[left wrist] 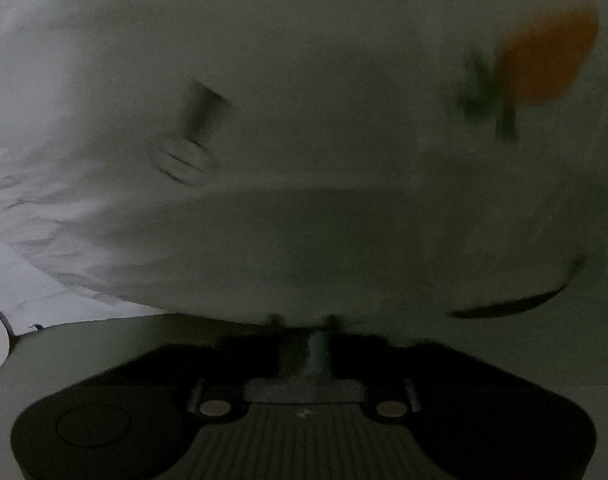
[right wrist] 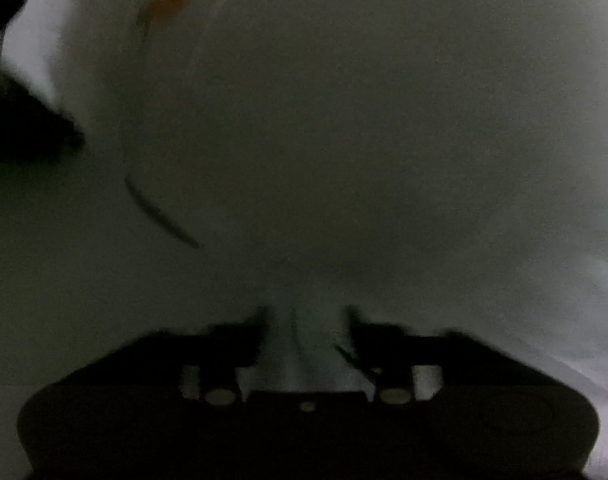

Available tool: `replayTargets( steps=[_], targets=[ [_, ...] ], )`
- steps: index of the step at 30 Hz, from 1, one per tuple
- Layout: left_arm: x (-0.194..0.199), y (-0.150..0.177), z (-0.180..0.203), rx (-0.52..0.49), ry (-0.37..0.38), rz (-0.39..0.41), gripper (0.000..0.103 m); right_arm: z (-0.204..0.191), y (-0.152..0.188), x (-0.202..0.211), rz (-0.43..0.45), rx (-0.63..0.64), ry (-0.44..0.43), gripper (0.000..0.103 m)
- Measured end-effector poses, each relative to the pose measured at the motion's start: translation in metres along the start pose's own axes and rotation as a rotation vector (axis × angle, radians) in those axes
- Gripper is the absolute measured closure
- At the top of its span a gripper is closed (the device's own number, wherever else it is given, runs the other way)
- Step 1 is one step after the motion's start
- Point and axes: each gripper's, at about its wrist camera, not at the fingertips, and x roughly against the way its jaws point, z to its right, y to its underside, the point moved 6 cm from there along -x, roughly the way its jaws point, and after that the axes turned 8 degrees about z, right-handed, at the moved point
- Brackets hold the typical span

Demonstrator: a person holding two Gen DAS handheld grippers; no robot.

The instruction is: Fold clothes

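A pale tabletop [left wrist: 8,360] is seen only at its left edge; a white garment [left wrist: 264,80] is spread over it, creased along that edge.

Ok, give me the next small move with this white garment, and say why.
Probably draw both grippers straight back. The white garment fills both views, and a fold of it sits between the parted jaws of the left gripper and the right gripper, so backing out should free it without dragging it.
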Motion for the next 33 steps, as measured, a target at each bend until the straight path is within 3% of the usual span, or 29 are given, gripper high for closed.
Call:
replayTargets(
  steps=[2,4,8,11,15,17,19,21,26,27,28,30,31,32,33],
  targets=[
    [0.032,-0.006,-0.013,0.028,0.017,0.031,0.046,0.023,-0.004,0.041,0.039,-0.103,0.032,0.039],
    [0.067,-0.005,-0.029,0.018,0.019,0.041,0.038,0.047,0.003,0.092,0.034,-0.21,0.072,0.031],
    [0.143,0.022,-0.068,-0.029,-0.014,0.013,0.034,0.051,0.045,0.181,-0.093,-0.299,0.105,0.025],
    [0.218,0.055,-0.095,-0.084,-0.056,-0.067,0.032,0.039,0.084,0.243,-0.217,-0.366,0.131,0.025],
    [0.323,0.101,-0.122,-0.052,-0.067,-0.192,0.027,0.024,0.125,0.331,-0.355,-0.493,0.138,0.025],
    [0.357,0.129,-0.138,-0.02,-0.081,-0.282,0.027,0.01,0.13,0.364,-0.409,-0.542,0.143,0.025],
    [0.388,0.16,-0.151,0.027,-0.097,-0.383,0.027,0.011,0.148,0.414,-0.45,-0.629,0.106,0.025],
    [0.422,0.186,-0.158,0.093,-0.078,-0.459,0.027,-0.007,0.151,0.439,-0.483,-0.695,0.04,0.025],
    [0.462,0.242,-0.164,0.289,-0.006,-0.543,0.028,-0.051,0.163,0.468,-0.495,-0.703,-0.104,0.025],
    [0.465,0.25,-0.164,0.327,-0.008,-0.529,0.029,-0.058,0.164,0.47,-0.476,-0.691,-0.108,0.031],
    [0.468,0.255,-0.165,0.365,-0.026,-0.493,0.033,-0.063,0.165,0.472,-0.443,-0.677,-0.096,0.047],
    [0.473,0.253,-0.163,0.364,-0.069,-0.447,0.053,-0.073,0.163,0.474,-0.411,-0.664,-0.054,0.071],
    [0.473,0.249,-0.161,0.345,-0.068,-0.441,0.085,-0.075,0.16,0.476,-0.41,-0.676,-0.049,0.083],
    [0.473,0.244,-0.16,0.323,-0.078,-0.437,0.099,-0.078,0.155,0.479,-0.396,-0.682,-0.037,0.086],
    [0.474,0.241,-0.161,0.312,-0.083,-0.435,0.099,-0.079,0.149,0.485,-0.376,-0.68,-0.036,0.087]
  ],
)
